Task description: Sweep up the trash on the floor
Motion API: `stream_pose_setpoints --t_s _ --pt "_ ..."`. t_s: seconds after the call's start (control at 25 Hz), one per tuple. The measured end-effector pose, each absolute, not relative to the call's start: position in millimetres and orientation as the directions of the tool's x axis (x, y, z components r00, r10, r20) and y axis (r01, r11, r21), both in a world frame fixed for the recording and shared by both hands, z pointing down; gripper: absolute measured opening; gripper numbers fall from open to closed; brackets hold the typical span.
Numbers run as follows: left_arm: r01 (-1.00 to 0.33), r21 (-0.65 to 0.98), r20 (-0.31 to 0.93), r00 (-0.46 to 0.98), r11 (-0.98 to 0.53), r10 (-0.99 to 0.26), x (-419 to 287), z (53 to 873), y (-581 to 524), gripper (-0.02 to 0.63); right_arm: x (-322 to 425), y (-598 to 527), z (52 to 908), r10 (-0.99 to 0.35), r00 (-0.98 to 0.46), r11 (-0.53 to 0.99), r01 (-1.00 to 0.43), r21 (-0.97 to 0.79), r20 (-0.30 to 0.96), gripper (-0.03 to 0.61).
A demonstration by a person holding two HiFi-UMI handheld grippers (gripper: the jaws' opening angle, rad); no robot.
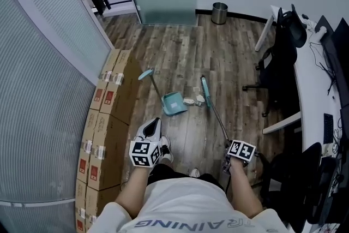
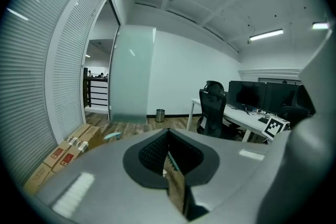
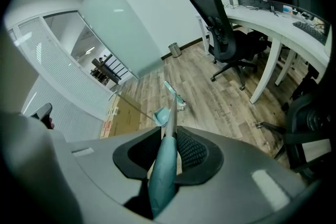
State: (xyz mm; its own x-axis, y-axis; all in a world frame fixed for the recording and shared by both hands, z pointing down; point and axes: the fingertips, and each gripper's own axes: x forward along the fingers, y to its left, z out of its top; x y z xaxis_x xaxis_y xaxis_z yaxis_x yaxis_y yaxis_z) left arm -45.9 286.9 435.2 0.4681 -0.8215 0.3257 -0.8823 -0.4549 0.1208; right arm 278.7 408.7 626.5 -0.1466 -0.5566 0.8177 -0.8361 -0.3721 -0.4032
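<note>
A teal dustpan (image 1: 174,103) stands on the wood floor, its long handle (image 1: 154,83) leaning up and to the left. Small pale scraps of trash (image 1: 190,101) lie between it and the teal broom head (image 1: 205,92). The broom's thin shaft (image 1: 218,120) runs back to my right gripper (image 1: 229,145), which is shut on the teal grip (image 3: 164,165). Broom head (image 3: 176,93) and dustpan (image 3: 161,113) show ahead in the right gripper view. My left gripper (image 1: 154,124) hangs shut and empty, nearer me than the dustpan; its jaws (image 2: 169,140) meet with nothing between them.
Cardboard boxes (image 1: 109,117) line the slatted partition on the left. A metal waste bin (image 1: 219,12) stands by the far wall. A black office chair (image 1: 275,71) and a white desk (image 1: 311,95) with monitors fill the right side. My feet are on the floor just below the left gripper.
</note>
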Motion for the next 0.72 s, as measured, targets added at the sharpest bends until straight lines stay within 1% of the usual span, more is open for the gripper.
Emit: stream_pose_setpoints --t_s 0.2,0.4,0.6,0.72 --pt "-0.867 0.138 0.332 0.495 -0.478 -0.803 -32.8 441.4 241.7 0.003 283.6 379.7 629.4 -0.544 -0.142 -0.385 -0.834 -0.396 0.827 0.109" --pt "-0.851 0.161 0.339 0.523 -0.5 -0.782 -39.6 448.5 187.7 0.003 273.9 339.7 630.9 -0.528 -0.126 -0.407 -0.831 -0.38 0.84 0.109" --pt "-0.826 0.17 0.352 0.56 -0.537 -0.75 -57.5 453.1 127.1 0.003 255.4 288.3 627.1 -0.513 -0.093 -0.447 -0.82 -0.358 0.853 0.109" --pt "-0.828 0.123 0.383 0.549 -0.548 -0.743 -75.8 459.6 84.2 0.003 241.1 256.1 625.7 -0.509 -0.081 -0.465 -0.812 -0.353 0.857 0.109"
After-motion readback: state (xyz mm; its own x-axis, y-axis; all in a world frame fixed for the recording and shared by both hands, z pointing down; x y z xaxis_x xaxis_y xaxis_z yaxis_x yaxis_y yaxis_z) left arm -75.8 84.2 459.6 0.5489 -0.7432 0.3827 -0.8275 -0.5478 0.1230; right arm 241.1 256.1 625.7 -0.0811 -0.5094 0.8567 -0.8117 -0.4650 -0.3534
